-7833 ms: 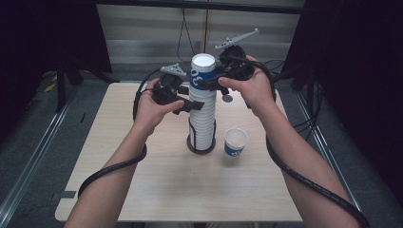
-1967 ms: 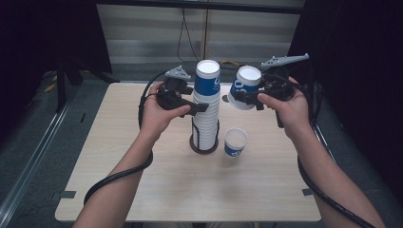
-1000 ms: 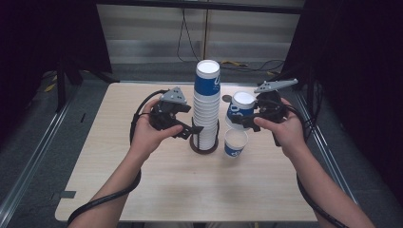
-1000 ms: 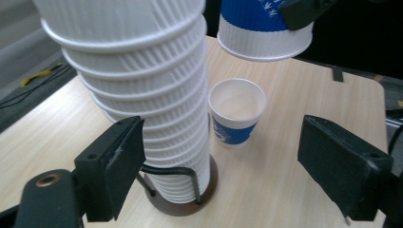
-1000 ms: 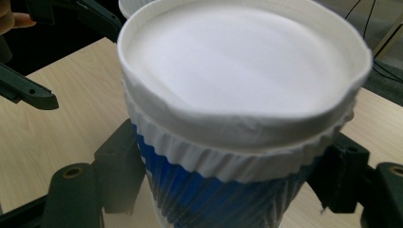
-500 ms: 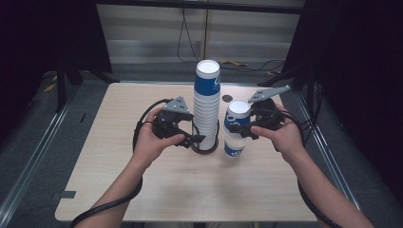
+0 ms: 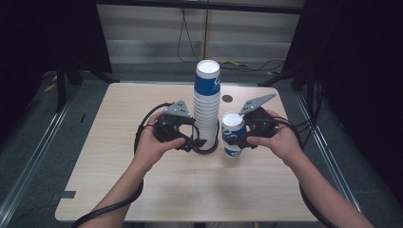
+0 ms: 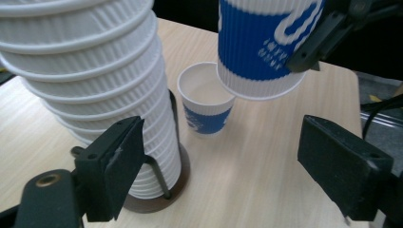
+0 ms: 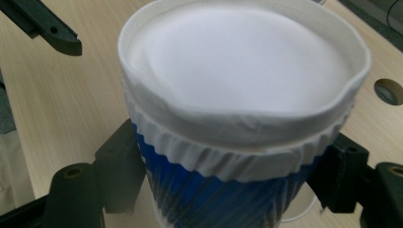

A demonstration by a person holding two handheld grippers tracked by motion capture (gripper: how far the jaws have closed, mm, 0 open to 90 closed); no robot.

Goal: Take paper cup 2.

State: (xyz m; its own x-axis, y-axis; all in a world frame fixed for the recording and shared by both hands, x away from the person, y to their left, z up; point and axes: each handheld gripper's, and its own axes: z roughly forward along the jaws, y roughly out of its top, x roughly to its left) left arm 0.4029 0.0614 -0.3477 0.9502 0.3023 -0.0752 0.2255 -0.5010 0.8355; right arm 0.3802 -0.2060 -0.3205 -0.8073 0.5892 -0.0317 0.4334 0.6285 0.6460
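A tall stack of blue-and-white ribbed paper cups [image 7: 206,109] [image 8: 90,71] stands on a brown round base [image 7: 207,150] [image 8: 157,202] at the table's middle. My left gripper [image 7: 195,142] [image 8: 214,175] is low beside the base, open, with the stack just outside its left jaw. My right gripper [image 7: 242,138] [image 9: 228,190] is shut on a single blue cup [image 7: 233,127] [image 8: 266,42] [image 9: 242,95], upright, its rim slightly dented. That cup hangs just above another blue cup [image 7: 231,153] [image 8: 206,107] standing on the table right of the stack.
The light wooden table [image 7: 142,190] has a small round hole [image 7: 227,99] [image 9: 388,91] behind the cups. Black cables trail from both grippers across the table. Dark curtains and metal floor rails flank the table on both sides.
My right gripper has carried its cup down and inward, until it hangs right over the standing cup. The left gripper has stayed low by the stack's base.
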